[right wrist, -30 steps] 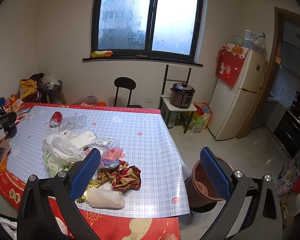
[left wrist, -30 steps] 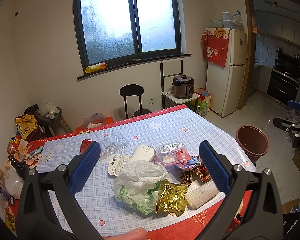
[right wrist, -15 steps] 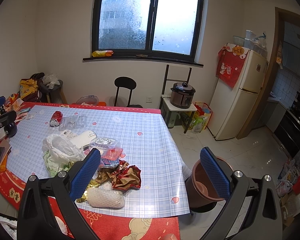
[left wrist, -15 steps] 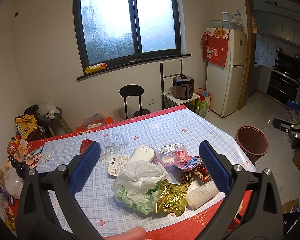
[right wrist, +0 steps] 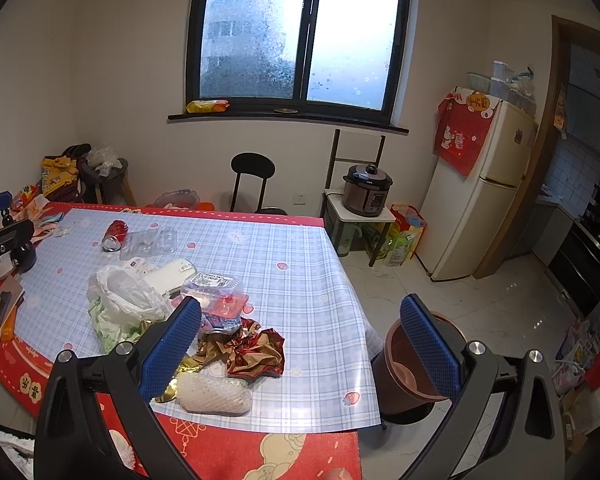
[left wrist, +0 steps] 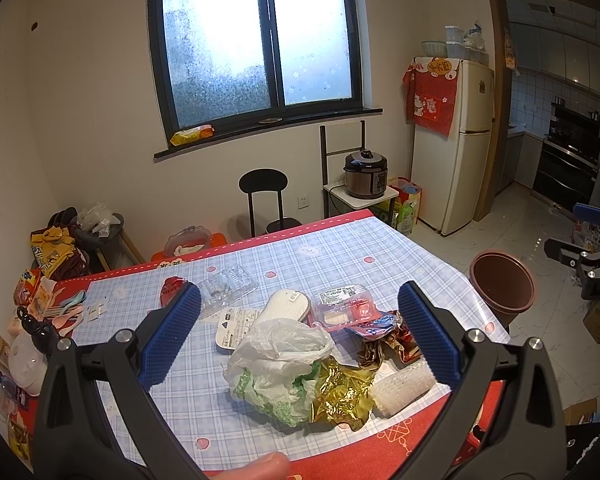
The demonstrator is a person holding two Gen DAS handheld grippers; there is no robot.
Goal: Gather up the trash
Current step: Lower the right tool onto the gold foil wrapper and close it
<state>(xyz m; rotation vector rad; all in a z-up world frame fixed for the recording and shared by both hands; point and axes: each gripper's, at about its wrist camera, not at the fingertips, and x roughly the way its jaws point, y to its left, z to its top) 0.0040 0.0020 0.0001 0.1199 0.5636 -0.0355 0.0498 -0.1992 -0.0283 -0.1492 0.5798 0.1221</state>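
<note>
A pile of trash lies on the checked tablecloth (left wrist: 332,256): a white plastic bag (left wrist: 280,348), gold foil (left wrist: 342,394), a white foam net (left wrist: 404,386), red-brown wrappers (right wrist: 252,350), a clear plastic tray with a label (left wrist: 342,308), a white lid (left wrist: 288,304), a clear blister tray (left wrist: 228,290) and a crushed red can (right wrist: 114,234). A brown bin (right wrist: 412,372) stands on the floor by the table's right edge. My left gripper (left wrist: 298,334) is open above the pile. My right gripper (right wrist: 300,342) is open above the table's near corner.
A black stool (left wrist: 264,196) stands behind the table under the window. A rice cooker (left wrist: 366,174) sits on a small stand beside a fridge (left wrist: 452,144). Clutter (left wrist: 40,312) covers the table's left end. The bin also shows in the left wrist view (left wrist: 502,286).
</note>
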